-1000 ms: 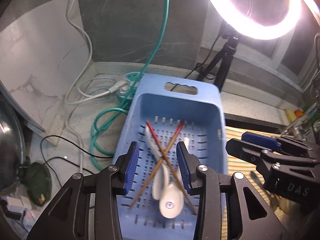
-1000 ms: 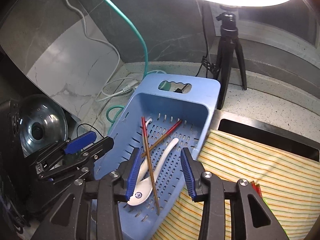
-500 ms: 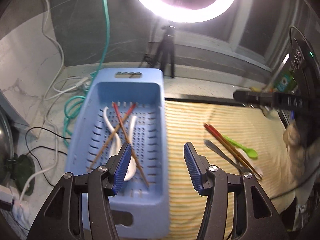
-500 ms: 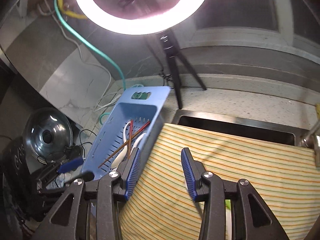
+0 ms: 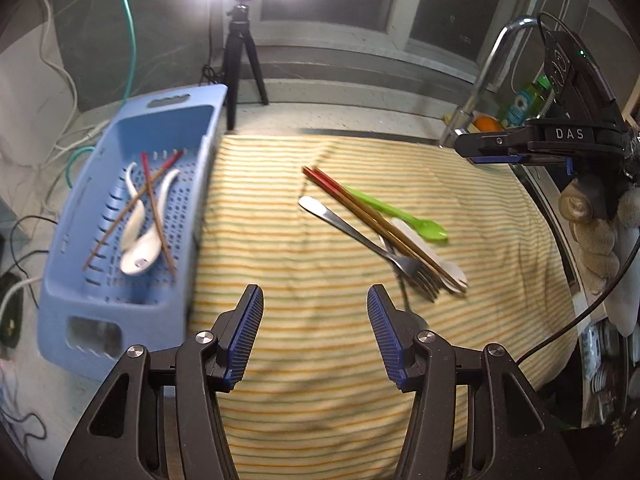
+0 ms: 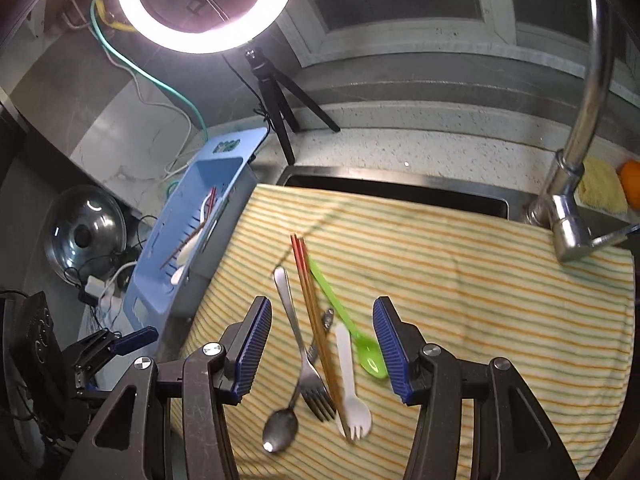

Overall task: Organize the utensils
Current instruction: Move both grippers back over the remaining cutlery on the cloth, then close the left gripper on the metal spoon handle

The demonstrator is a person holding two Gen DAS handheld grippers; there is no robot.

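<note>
Our left gripper (image 5: 315, 336) hangs over bare striped cloth (image 5: 480, 208), jaws apart. The right gripper (image 6: 322, 344), jaws just opening and empty, straddles the fork (image 6: 304, 356), chopsticks (image 6: 314, 320) and green spoon (image 6: 348, 328). White spoons lie in the basket (image 5: 100, 312).

Basket (image 5: 132, 312) left of cloth (image 5: 280, 240), chopsticks (image 5: 152, 204) in basket, fork (image 5: 360, 236) on cloth

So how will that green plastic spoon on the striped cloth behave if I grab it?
The green spoon looks thin and plastic, so probably light and a bit flexible. It lies flat on the striped cloth, beside the chopsticks, so a pinch may bunch fabric or nudge them.
</note>
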